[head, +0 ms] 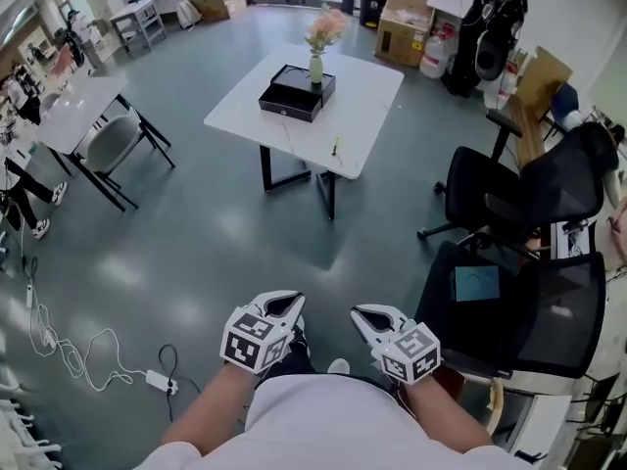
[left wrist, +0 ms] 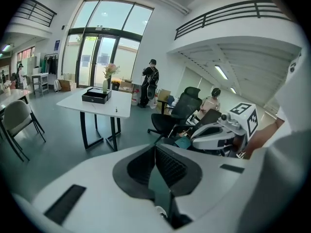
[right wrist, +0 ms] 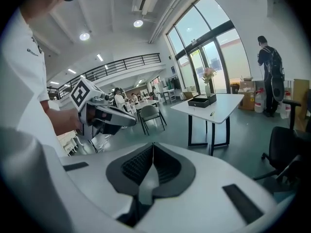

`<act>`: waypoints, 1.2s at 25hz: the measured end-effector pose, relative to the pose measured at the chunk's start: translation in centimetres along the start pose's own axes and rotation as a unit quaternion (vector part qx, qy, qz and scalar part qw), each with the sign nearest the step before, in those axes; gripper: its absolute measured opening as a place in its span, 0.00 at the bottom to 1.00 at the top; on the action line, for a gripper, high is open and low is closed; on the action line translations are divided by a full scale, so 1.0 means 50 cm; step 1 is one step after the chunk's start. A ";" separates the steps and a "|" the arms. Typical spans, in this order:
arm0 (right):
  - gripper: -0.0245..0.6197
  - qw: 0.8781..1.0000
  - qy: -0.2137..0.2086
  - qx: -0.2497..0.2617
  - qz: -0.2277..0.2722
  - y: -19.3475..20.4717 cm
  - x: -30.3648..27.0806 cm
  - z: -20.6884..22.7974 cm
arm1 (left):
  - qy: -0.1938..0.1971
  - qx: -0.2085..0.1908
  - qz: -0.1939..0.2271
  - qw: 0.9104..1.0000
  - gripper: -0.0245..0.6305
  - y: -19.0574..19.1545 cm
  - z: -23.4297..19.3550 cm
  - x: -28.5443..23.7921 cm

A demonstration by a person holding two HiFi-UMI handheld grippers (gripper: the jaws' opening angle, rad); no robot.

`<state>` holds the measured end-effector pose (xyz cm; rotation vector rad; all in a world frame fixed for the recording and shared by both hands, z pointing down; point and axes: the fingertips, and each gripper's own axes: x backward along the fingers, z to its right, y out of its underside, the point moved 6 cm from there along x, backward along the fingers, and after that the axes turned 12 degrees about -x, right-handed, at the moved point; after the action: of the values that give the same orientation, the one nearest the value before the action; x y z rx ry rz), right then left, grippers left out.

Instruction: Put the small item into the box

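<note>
Black box [head: 297, 91] on table [head: 367, 91], well ahead of both tools. L gripper [head: 284, 303] & R gripper [head: 366, 312] side by side, jaws clenched, empty. Nearer than box: small item [head: 335, 146].

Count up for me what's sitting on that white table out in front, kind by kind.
Black box: 1
Vase of pink flowers: 1
Small pen-like item: 1
Total: 3 things on the white table

White table [head: 364, 94] with black box [head: 297, 93], flower vase [head: 315, 68], small item [head: 335, 146]
</note>
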<state>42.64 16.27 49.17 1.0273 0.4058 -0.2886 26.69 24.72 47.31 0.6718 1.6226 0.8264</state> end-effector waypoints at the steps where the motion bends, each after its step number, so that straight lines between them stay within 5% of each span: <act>1: 0.06 1.000 0.003 0.002 -0.001 -0.015 -0.014 0.006 | 0.001 -0.001 0.005 1.000 0.06 -0.014 -0.023 -0.007; 9: 0.06 1.000 0.025 0.010 0.009 -0.151 -0.163 0.033 | -0.005 -0.060 0.004 0.998 0.06 -0.069 -0.203 -0.034; 19: 0.06 0.999 0.021 0.025 0.007 -0.253 -0.345 0.000 | -0.001 -0.064 0.007 0.998 0.06 -0.078 -0.396 -0.014; 30: 0.06 0.999 0.010 0.037 -0.013 -0.333 -0.451 0.022 | -0.019 -0.030 0.008 0.999 0.06 -0.082 -0.514 -0.011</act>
<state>15.89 8.10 47.20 1.0976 0.4294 -0.3199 1.59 17.72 47.25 0.6542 1.5538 0.8651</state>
